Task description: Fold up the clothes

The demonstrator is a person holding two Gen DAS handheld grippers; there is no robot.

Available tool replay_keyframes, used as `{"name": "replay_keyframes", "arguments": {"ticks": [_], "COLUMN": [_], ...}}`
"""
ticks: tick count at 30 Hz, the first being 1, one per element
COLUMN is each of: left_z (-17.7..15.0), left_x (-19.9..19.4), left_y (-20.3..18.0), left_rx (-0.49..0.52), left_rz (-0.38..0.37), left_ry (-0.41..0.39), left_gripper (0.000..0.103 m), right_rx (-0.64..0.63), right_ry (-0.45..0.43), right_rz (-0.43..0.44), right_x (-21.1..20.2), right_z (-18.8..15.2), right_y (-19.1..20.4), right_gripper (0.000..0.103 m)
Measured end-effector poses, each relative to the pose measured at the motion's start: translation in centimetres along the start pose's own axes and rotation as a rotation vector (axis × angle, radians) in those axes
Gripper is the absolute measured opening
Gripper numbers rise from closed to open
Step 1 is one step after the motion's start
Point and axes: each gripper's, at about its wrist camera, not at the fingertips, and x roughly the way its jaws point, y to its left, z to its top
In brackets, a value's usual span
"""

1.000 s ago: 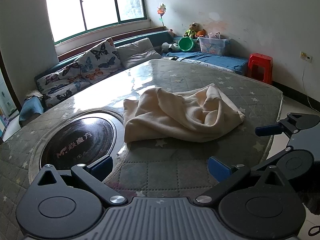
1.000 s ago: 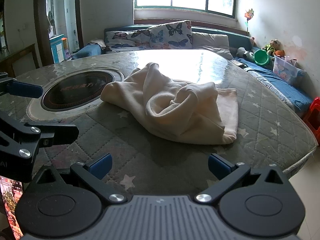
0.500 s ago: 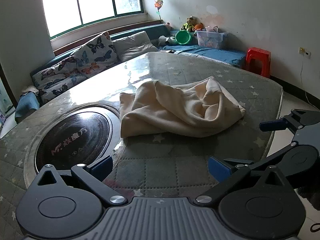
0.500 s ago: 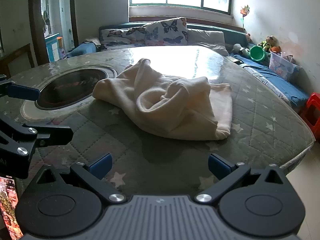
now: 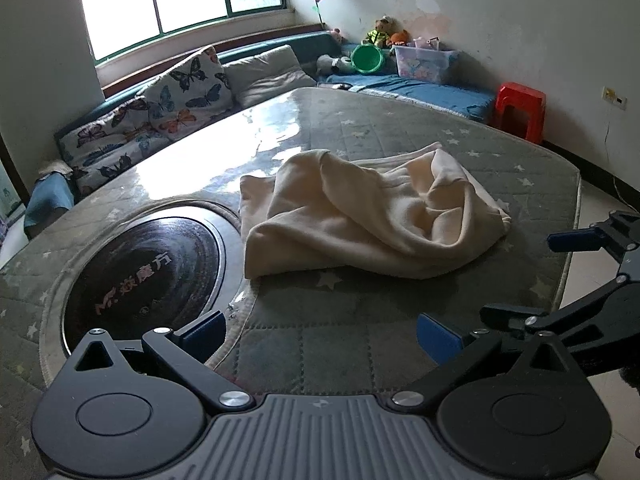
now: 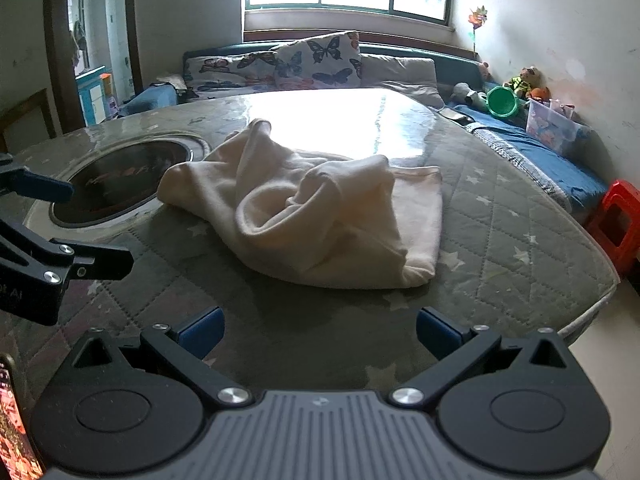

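A cream garment [image 5: 372, 216] lies crumpled in a heap on the quilted grey table cover [image 5: 320, 332]; it also shows in the right wrist view [image 6: 320, 208]. My left gripper [image 5: 320, 334] is open and empty, hovering over the table's near side, short of the garment. My right gripper [image 6: 320, 330] is open and empty, also short of the garment. The right gripper shows at the right edge of the left wrist view [image 5: 576, 276]. The left gripper shows at the left edge of the right wrist view [image 6: 60, 228].
A round black induction plate [image 5: 140, 272] is set into the table left of the garment. The table edge [image 5: 568, 264] drops to the floor on the right. A red stool [image 5: 520, 110], a sofa with butterfly cushions [image 5: 168, 100] and a toy box [image 5: 424, 62] stand beyond.
Both grippers have moved slightly closer to the garment, which looms larger in both views. The garment has not moved. Both grippers stay open.
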Motion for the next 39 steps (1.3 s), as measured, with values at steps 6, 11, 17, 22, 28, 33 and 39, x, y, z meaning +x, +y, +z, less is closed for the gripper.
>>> {"name": "replay_keyframes", "arguments": {"ticks": [6,11,17,22,28,33,39], "left_z": [0.7,1.4,2.3,3.0,4.1,5.2,6.6], "left_x": [1.2,1.9,2.1,2.4,2.7,3.1,4.2], "left_y": [0.8,1.4,1.7,2.0,2.3,2.5,3.2], "left_rx": [-0.033,-0.053,-0.061,-0.074,-0.074,-0.071,-0.096], "left_rz": [-0.027,-0.041,-0.060,-0.074,-0.077,-0.078,-0.088], "left_ry": [0.028,0.039,0.035,0.034,0.028,0.019,0.022], "left_gripper": [0.103,0.103,0.103,0.103,0.103,0.103,0.101], "right_rx": [0.010,0.024,0.022,0.031,0.030,0.031,0.045], "right_ry": [-0.005,-0.013,-0.026,-0.030,-0.037,-0.042,-0.047], "right_rz": [-0.019,-0.017,-0.010,0.002,0.018,0.033,0.053], "right_x": [0.2,0.4,0.6,0.9,1.2,1.6,2.6], "right_z": [0.7,1.5,2.5,3.3,4.2,5.2,6.4], "right_y": [-1.0,-1.6,-2.0,-2.5,-2.9,-3.2,-4.0], "right_gripper": [0.103,0.102,0.099,0.096,0.092,0.089,0.079]}}
